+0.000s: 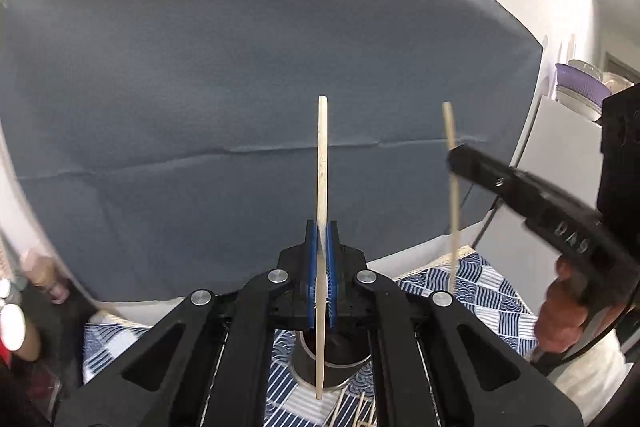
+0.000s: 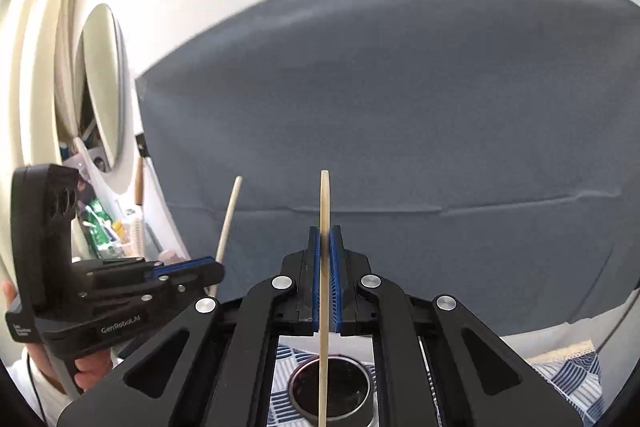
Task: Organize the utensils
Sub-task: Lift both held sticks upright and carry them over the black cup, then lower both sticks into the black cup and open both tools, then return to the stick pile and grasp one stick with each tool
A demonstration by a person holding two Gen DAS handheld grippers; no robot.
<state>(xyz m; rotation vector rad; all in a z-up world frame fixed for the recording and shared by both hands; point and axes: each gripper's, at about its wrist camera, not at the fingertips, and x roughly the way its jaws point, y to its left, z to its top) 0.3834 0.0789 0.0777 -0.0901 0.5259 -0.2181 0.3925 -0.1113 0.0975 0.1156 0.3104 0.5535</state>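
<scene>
**A chopstick clamped in each hand above the holder**

My left gripper [image 1: 322, 227] has its jaws clenched on a pale wooden chopstick [image 1: 322, 163], which stands nearly upright between the blue pads [image 1: 330, 267]. Its lower tip hangs over the near rim of the round metal holder [image 1: 336, 367], and its upper end rises well above the jaws. The holder stands directly beneath the gripper, dark inside, on the blue-and-white patterned cloth [image 1: 476, 291] that covers the tabletop.

My right gripper [image 2: 325, 239] is likewise clenched on a second chopstick [image 2: 324, 211], upright and pinched between its blue pads [image 2: 335, 283]. In the right wrist view, the same holder [image 2: 340, 387] sits below those jaws, with the stick's lower part crossing in front of its opening; I cannot tell whether the tip is inside or only above it.

To the right of the holder in the left wrist view, my right gripper shows from the side, its chopstick slightly tilted. Near the holder's base, at the bottom edge, lie more loose sticks [image 1: 360, 411]. Behind the holder hangs a large grey-blue fabric backdrop [image 1: 240, 67]. Far right of it, stacked bowls [image 1: 580, 95] sit on a white surface.
</scene>
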